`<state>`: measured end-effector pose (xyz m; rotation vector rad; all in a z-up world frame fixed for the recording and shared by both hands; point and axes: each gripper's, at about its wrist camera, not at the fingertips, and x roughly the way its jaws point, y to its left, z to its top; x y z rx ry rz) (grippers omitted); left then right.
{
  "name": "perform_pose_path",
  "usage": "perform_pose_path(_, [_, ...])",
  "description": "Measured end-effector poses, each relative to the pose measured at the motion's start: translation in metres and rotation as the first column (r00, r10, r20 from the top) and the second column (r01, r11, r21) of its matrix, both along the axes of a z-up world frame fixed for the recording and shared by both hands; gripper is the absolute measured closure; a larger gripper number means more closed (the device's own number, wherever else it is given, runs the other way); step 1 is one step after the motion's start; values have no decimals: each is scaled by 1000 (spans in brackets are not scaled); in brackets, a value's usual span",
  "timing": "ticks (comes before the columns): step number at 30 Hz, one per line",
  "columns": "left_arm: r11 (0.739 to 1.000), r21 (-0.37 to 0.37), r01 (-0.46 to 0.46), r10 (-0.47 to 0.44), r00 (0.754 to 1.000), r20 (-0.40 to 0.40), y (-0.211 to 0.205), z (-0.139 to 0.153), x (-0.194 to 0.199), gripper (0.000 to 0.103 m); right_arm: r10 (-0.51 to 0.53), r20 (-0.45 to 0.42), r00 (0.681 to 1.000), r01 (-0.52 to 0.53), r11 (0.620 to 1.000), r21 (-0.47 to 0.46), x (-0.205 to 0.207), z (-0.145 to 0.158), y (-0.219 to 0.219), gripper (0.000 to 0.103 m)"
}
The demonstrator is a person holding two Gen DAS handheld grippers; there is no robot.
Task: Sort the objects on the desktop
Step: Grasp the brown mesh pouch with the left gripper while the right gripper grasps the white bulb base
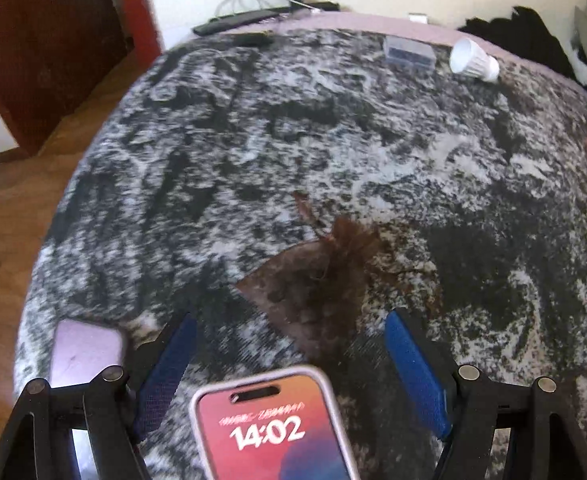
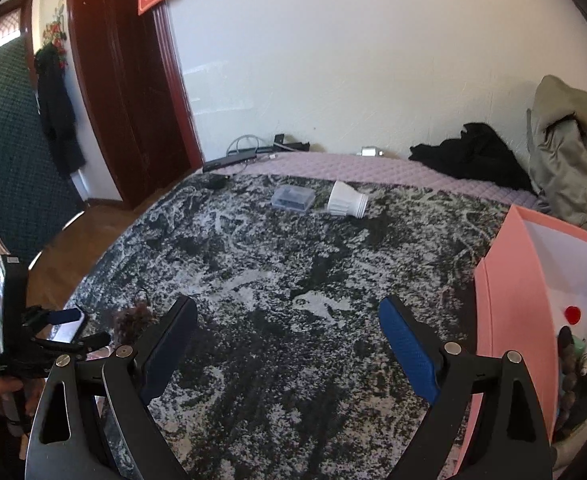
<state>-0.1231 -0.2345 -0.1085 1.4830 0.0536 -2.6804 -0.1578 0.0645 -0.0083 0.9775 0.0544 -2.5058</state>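
Observation:
A brown see-through drawstring pouch lies on the black-and-white mottled blanket. My left gripper hangs over it, open, blue pads on either side of its near end and apart from it. A phone with a lit red lock screen lies face up between the finger bases. In the right wrist view the pouch and the left gripper are at the far left, held by a hand. My right gripper stands open over bare blanket with nothing between its fingers.
A white light bulb and a clear plastic case lie at the far side. An open pink box with small items stands on the right. Clothes are piled far right, a power strip and cables far left. Wooden floor lies left.

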Motion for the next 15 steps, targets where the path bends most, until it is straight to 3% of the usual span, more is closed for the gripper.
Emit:
perform_pose_path(5, [998,10,55,-55,996,63,16,-20,-21,22,-52,-14,999,52,998,42,-25,-6,2,7])
perform_pose_path(9, [993,-72,91,-82,989,123,38,-39,-33,26,-138,41,990,138,990,0,-63,-12,16,3])
perform_pose_path(11, [998,-20,59,-56,992,117,34,-35,-38,56,-183,105,978,188,981,-48,-91,-21,22,3])
perform_pose_path(12, [999,2,38,-37,992,117,31,-32,-41,83,-200,126,972,209,976,-63,-102,-26,21,3])
perform_pose_path(15, [998,53,-32,25,992,124,15,-28,-46,87,-236,183,954,254,964,-83,-142,-48,14,3])
